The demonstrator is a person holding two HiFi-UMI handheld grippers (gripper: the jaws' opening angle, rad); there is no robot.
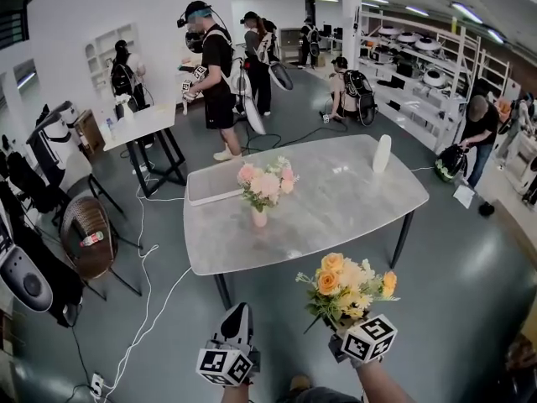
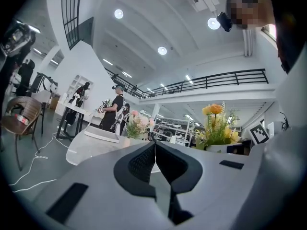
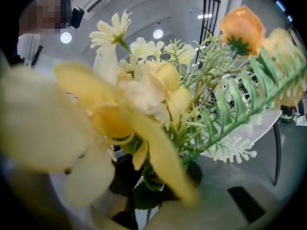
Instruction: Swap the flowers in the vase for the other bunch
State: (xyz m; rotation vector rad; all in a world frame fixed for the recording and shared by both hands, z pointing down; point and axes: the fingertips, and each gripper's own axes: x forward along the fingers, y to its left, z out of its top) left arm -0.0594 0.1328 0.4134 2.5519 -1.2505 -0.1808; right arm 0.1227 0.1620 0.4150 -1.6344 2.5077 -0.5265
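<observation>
Left gripper (image 1: 238,311) level, jaws pressed together, empty; right gripper (image 1: 337,332) level, pinching yellow bouquet (image 1: 346,284) stems

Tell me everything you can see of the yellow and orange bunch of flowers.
The bunch mixes orange roses, pale yellow and cream blooms, small white daisies and green fern-like sprigs; it looks artificial. It stands roughly upright, stems gathered at the bottom between the jaws of the right hand-held gripper, which is shut on them. It is held in the air, short of the near edge of the table, touching nothing else.
</observation>
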